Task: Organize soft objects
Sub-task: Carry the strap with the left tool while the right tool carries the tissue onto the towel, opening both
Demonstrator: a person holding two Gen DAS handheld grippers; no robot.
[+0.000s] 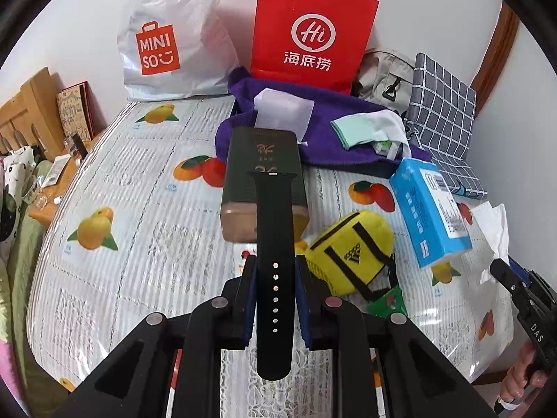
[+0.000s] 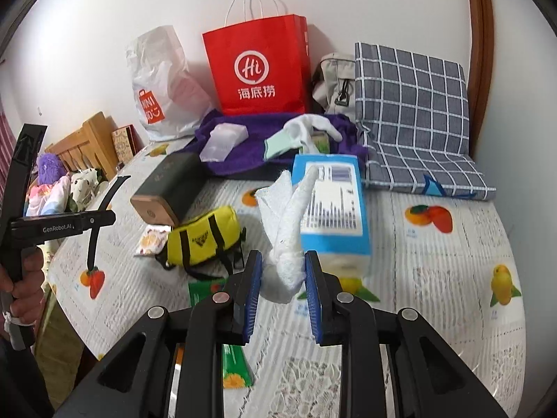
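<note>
The left tool [image 1: 275, 299] is clamped on a black watch strap [image 1: 273, 271], and the right tool [image 2: 283, 275] is clamped on a bunched white tissue [image 2: 287, 230]. Both are held up above the table with the fruit-print cloth [image 1: 139, 191], in front of the red paper bag [image 1: 310, 31] that stands at the wall.

The strap looks like rubbery silicone: light, bendable, a little grippy, and not fragile. It is pinched across its width at the row of holes, which seems a sound place, since the flat faces give the pads plenty to press on. Its long axis runs straight along the tool, the connector end pointing away toward the red bag and over the dark box [image 1: 264, 181], the rounded tail back toward the camera.

The tissue is far lighter and limp, easy to tear or let slip. It is gripped at its crumpled lower knot, probably the only firm part. Its loose ends fan upward and away toward the red bag, in front of the blue tissue pack [image 2: 330, 205], so its long axis also lies roughly along the tool.
</note>
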